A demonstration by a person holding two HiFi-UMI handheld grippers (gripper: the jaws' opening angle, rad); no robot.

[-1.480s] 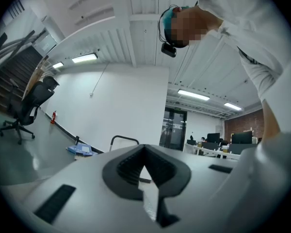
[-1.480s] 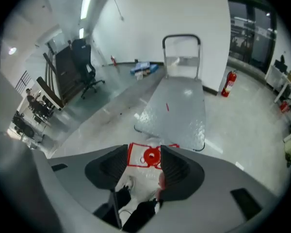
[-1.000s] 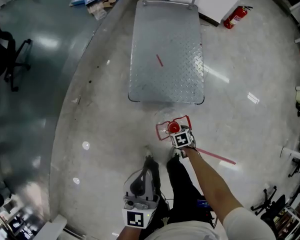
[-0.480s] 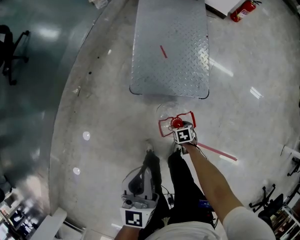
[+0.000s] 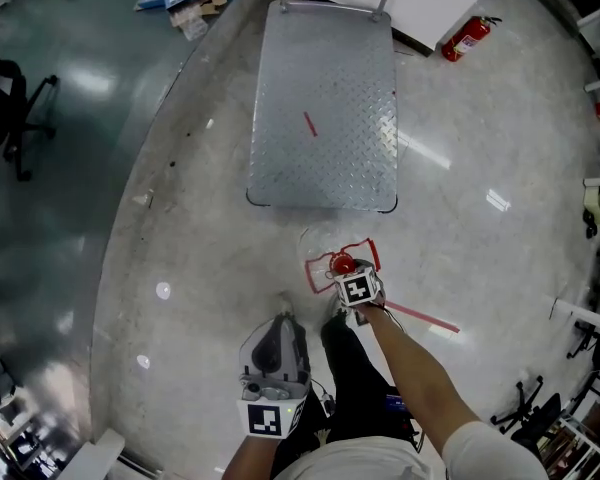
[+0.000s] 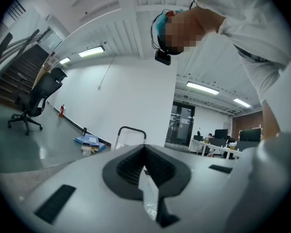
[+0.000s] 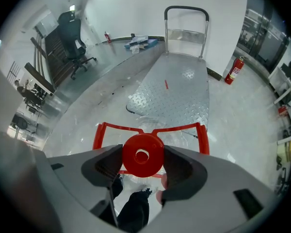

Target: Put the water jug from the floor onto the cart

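A: Hardly anything had shifted over the last second. The left tongs point(image 6: 145, 150) had edged slightly forward beside the person's dark-trousered legs, and the right tongs point(image 7: 143, 153) still hung over the jug.

B: How did the left pair stand?

A: Pressed together on nothing, pointing out level across the room, idle. The right pair pointed steeply down, spread wide about the round red screw cap point(image 5: 343, 264), with one pad close at each side of it. I judged that there was no firm pinch yet.

B: And the jug itself?

A: The clear plastic water jug point(image 7: 155, 124) with its red carrying frame point(image 7: 103, 134) stood upright on the polished grey concrete floor point(image 5: 180, 268). It was just short of the near edge of the silver diamond-plate flat cart point(image 5: 325, 158).

B: So the step was the grasp?

A: I thought so; lifting had not begun. The next move called for the tongs to close squarely on the cap, raise the jug straight up and carry it forward over the deck. If heavy, it might slip from a cap hold. Past the cart's tubular push handle point(image 7: 186, 8), off to the right, lay a red fire extinguisher point(image 5: 464, 36).
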